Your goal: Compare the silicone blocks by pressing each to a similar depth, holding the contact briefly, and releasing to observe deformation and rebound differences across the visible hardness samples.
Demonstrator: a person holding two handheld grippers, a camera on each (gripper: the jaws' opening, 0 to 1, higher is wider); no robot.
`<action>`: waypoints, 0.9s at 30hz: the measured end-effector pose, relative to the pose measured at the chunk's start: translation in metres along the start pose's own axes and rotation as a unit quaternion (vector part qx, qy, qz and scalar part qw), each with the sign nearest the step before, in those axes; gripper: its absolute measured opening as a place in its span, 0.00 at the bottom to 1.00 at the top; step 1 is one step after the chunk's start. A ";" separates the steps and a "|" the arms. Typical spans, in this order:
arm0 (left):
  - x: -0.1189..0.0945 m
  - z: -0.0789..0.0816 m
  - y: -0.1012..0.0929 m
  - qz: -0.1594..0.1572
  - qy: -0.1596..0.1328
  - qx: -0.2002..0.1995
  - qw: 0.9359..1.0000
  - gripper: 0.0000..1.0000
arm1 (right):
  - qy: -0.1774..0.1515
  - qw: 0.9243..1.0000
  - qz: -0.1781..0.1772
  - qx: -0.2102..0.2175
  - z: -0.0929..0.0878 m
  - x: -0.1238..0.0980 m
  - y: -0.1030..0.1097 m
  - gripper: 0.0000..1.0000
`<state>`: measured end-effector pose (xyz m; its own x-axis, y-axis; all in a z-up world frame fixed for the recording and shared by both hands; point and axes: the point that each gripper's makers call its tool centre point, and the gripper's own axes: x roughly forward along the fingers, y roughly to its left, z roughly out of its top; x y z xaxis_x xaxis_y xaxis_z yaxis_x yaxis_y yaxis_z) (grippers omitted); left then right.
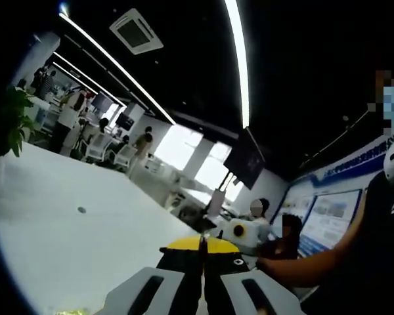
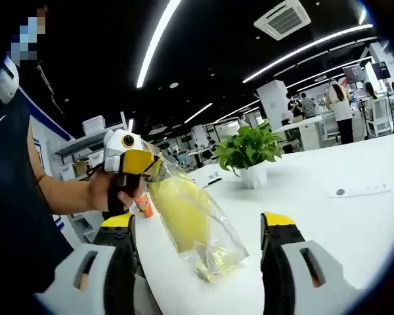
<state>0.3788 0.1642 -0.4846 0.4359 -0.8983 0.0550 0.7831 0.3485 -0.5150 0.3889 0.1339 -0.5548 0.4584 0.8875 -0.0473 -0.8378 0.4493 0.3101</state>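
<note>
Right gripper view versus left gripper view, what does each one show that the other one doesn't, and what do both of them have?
Right gripper view alone: the left gripper shut on a clear bag holding something yellow, the right gripper open around it, and a potted plant in full.

Left gripper view alone: the left gripper's own closed jaws, a dark hanging monitor.

Both: the white table, ceiling light strips and people standing far off.
</note>
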 end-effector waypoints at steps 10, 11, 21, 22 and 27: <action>0.001 0.004 0.007 0.004 -0.005 -0.009 1.000 0.00 | 0.004 0.998 -0.057 -0.028 0.004 -0.016 -0.020 0.96; 0.001 0.003 0.008 0.005 -0.004 -0.009 1.000 0.00 | 0.006 0.997 -0.064 -0.030 0.003 -0.019 -0.023 0.96; 0.008 -0.011 0.022 0.027 0.002 -0.020 0.999 0.00 | 0.015 0.992 -0.120 -0.021 -0.020 -0.057 -0.046 0.96; 0.010 -0.013 0.023 0.028 0.004 -0.021 0.999 0.00 | 0.016 0.992 -0.125 -0.020 -0.023 -0.060 -0.048 0.96; 0.014 -0.022 0.028 0.033 0.007 -0.030 0.999 0.00 | 0.020 0.989 -0.145 -0.005 -0.038 -0.074 -0.052 0.96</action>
<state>0.3974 0.1557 -0.5169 0.4793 -0.8777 0.0064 0.7246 0.3915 -0.5671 0.3871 0.0487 -0.6035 0.6685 0.7240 -0.1702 -0.6757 0.6869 0.2678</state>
